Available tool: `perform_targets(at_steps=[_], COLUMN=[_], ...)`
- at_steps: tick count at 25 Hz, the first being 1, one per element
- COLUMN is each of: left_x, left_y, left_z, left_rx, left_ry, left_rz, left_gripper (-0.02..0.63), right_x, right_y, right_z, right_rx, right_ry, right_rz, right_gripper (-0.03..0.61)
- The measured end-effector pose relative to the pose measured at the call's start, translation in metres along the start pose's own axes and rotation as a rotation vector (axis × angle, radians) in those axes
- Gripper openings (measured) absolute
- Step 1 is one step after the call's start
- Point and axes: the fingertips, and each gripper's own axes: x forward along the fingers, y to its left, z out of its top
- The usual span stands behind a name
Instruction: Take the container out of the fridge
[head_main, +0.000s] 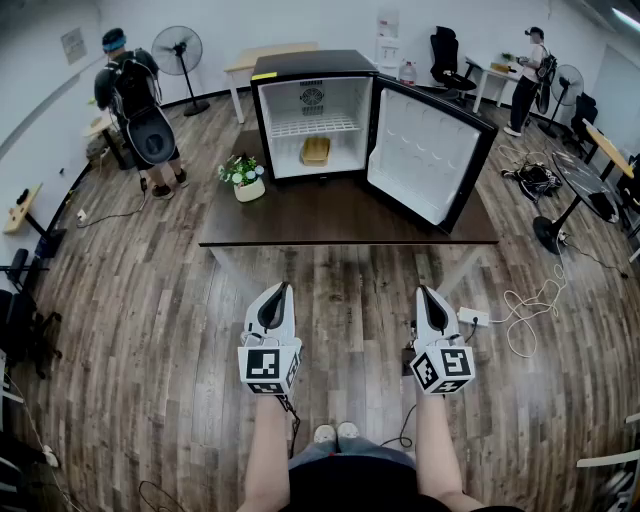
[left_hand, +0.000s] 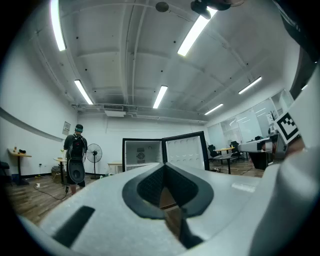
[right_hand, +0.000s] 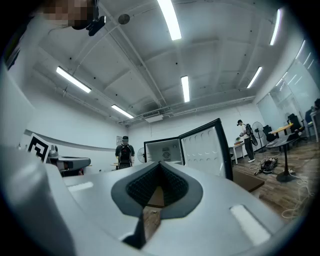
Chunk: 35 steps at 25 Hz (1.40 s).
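Head view: I'm looking steeply down at a wooden floor with both tools held level out in front of me, well short of the table (head_main: 330, 222). The left gripper (head_main: 281, 288) and the right gripper (head_main: 423, 292) sit side by side, apart from each other, each pointing toward the table. On that dark table stands the fridge (head_main: 312, 64), with its door (head_main: 425, 150) swung wide to my right. The container (head_main: 316, 150), a shallow tan tub, rests on the fridge floor under the wire shelf (head_main: 315, 125). Neither tool is anywhere near it. A potted plant (head_main: 244, 176) sits on the table just left of the fridge. One person (head_main: 135, 95) stands at the far left beside a fan (head_main: 177, 48), and another person (head_main: 530, 75) stands at the far right by a desk.

Left gripper view: my left tool's jaws are pressed together at the tips with nothing between them. Past them I see the open fridge (left_hand: 142, 150) and its door (left_hand: 185, 150) straight ahead, well off. The tool's own body covers the lower part of the fridge, so I can't make out the container here. The marker cube of the right tool shows at the right edge.

Right gripper view: these jaws are likewise closed on themselves and empty. The fridge (right_hand: 162, 149) stands open beyond them, with the first person (right_hand: 125, 152) to its left.
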Motion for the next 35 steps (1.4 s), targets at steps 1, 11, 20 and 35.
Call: perform_targets(at_steps=[1, 11, 20, 35], left_x=[0.001, 0.004, 0.005, -0.001], left_y=[0.0, 0.0, 0.004, 0.031], left_z=[0.0, -0.001, -0.003, -0.015], left_rx=[-0.001, -0.004, -0.007, -0.024], left_ry=[0.001, 0.004, 0.006, 0.004], left_rz=[0.0, -0.002, -0.006, -0.025], left_gripper=[0.005, 0.005, 0.005, 0.005], right_x=[0.0, 0.002, 0.006, 0.029], right_y=[-0.001, -0.002, 0.008, 0.073], right_z=[0.0, 0.002, 0.006, -0.006], right_rx=[0.002, 0.001, -0.046, -0.282], right_ry=[0.0, -0.003, -0.017, 0.054], right_rz=[-0.002, -0.004, 0.015, 0.153], right_gripper=[0.006, 0.005, 0.006, 0.239])
